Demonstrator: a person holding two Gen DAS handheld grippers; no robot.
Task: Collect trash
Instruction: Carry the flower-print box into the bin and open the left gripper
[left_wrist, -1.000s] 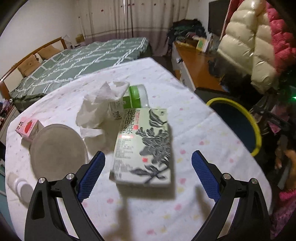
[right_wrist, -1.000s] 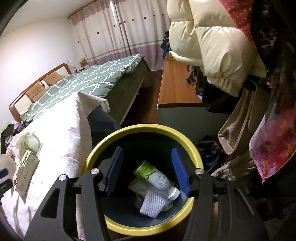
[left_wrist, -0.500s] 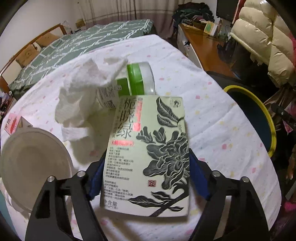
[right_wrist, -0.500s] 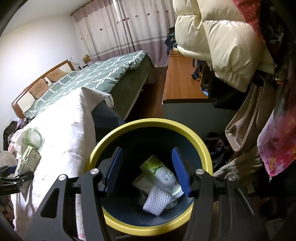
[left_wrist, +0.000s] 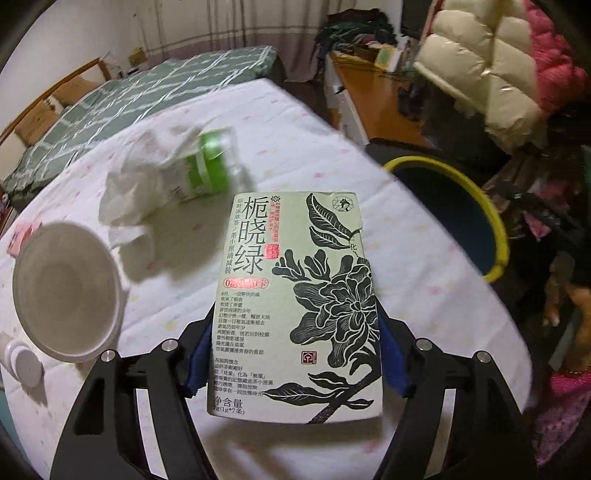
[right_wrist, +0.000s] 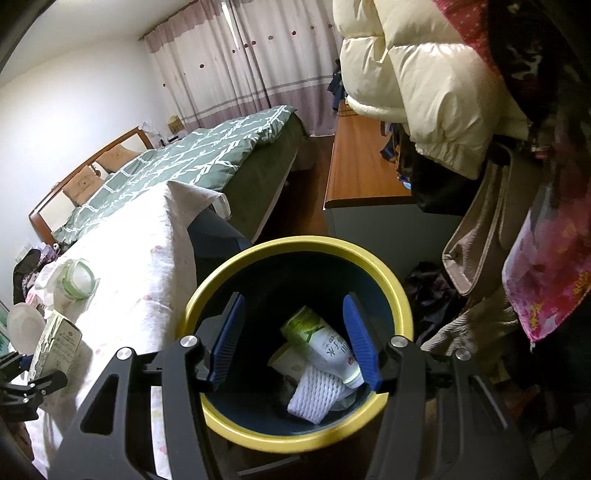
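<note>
My left gripper (left_wrist: 291, 365) is shut on a pale green tea box (left_wrist: 295, 306) with black flower print and holds it lifted above the white tablecloth (left_wrist: 295, 147); the box also shows in the right wrist view (right_wrist: 55, 343). A crumpled tissue (left_wrist: 136, 192) and a green-lidded jar (left_wrist: 214, 166) lie behind it. The yellow-rimmed bin (left_wrist: 476, 206) stands off the table's right edge. My right gripper (right_wrist: 293, 339) is open and empty above the bin (right_wrist: 369, 258), which holds a green bottle (right_wrist: 317, 339) and white foam netting (right_wrist: 314, 391).
A white bowl (left_wrist: 66, 288) and a small white bottle (left_wrist: 22, 363) sit at the table's left, with a pink carton (left_wrist: 22, 236) behind. A bed (right_wrist: 184, 158), a wooden desk (right_wrist: 358, 166) and hanging coats (right_wrist: 424, 74) surround the bin.
My left gripper moved forward around the tea box, shut on it and lifted it off the table. My right gripper stayed open over the bin.
</note>
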